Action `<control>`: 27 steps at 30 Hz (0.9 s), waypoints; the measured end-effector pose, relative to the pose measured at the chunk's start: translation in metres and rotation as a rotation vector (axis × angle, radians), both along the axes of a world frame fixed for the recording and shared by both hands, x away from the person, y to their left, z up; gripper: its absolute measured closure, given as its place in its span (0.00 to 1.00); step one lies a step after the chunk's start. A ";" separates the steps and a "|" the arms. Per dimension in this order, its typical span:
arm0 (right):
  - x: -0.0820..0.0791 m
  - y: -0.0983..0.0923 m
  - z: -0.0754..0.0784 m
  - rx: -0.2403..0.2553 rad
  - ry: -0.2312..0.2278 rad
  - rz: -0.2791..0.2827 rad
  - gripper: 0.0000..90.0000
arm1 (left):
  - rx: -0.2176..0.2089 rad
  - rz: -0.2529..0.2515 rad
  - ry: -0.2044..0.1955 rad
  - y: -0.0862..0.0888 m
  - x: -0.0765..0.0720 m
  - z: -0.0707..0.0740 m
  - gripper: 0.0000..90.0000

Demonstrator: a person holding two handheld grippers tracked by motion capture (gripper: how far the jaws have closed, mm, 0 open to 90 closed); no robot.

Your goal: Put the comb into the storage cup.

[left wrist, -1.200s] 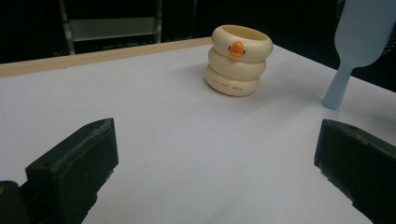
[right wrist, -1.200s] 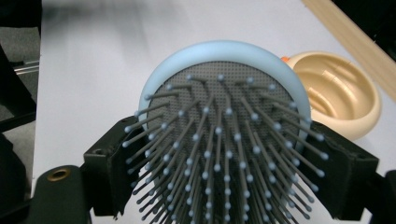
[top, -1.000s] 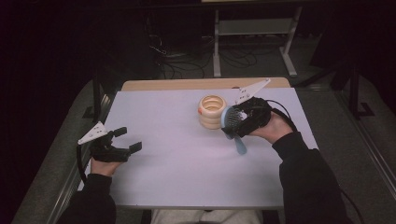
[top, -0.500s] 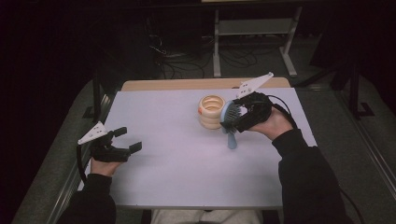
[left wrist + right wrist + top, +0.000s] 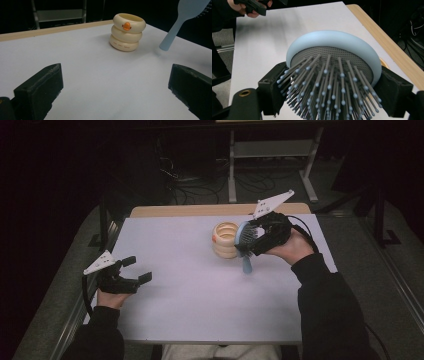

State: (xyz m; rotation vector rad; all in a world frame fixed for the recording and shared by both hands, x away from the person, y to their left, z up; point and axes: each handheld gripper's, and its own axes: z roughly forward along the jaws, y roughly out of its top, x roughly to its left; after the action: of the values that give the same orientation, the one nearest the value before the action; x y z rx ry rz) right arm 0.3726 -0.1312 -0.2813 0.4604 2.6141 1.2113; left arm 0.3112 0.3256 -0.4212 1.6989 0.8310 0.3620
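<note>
Hairbrush (image 5: 244,241): light blue, held above the white table (image 5: 200,320) near its far right corner, head up, handle hanging down with its tip just over the surface.
Holder (image 5: 226,239): cream ringed cup with a small orange duck bill, upright near the far edge; the brush head sits just beside its rim on the right.
Right claw (image 5: 250,240): closed on the hairbrush, one jaw on each side of the rounded head, bristles pointing back toward its camera (image 5: 329,82).
Left claw (image 5: 134,270): jaws spread wide, nothing between them, resting low near the left edge, well apart from the holder.
Handling: the brush looks light and rigid, a hard plastic shell; the bristle pad probably gives a little. The smooth curved rim may slip or pivot between flat pads, so the sides of the head, or the neck where the handle starts, seem the surest hold.
Change from earlier: the handle slanted off toward the near edge a second ago; it now hangs closer to vertical, nearer the holder. The left claw has kept its place.
</note>
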 end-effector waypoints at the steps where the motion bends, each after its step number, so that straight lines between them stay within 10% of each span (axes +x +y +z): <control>1: 0.000 0.000 0.000 0.000 0.000 0.000 0.22 | -0.001 0.000 0.000 0.000 0.000 0.000 0.00; 27: 0.010 0.012 0.047 0.022 -0.049 -0.002 0.22 | -0.003 0.001 -0.003 0.000 0.000 0.000 0.00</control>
State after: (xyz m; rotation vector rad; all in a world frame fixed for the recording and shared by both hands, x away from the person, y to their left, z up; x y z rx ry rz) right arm 0.3826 -0.1196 -0.2344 0.4322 2.5613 1.2364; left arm 0.3112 0.3257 -0.4211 1.6949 0.8297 0.3635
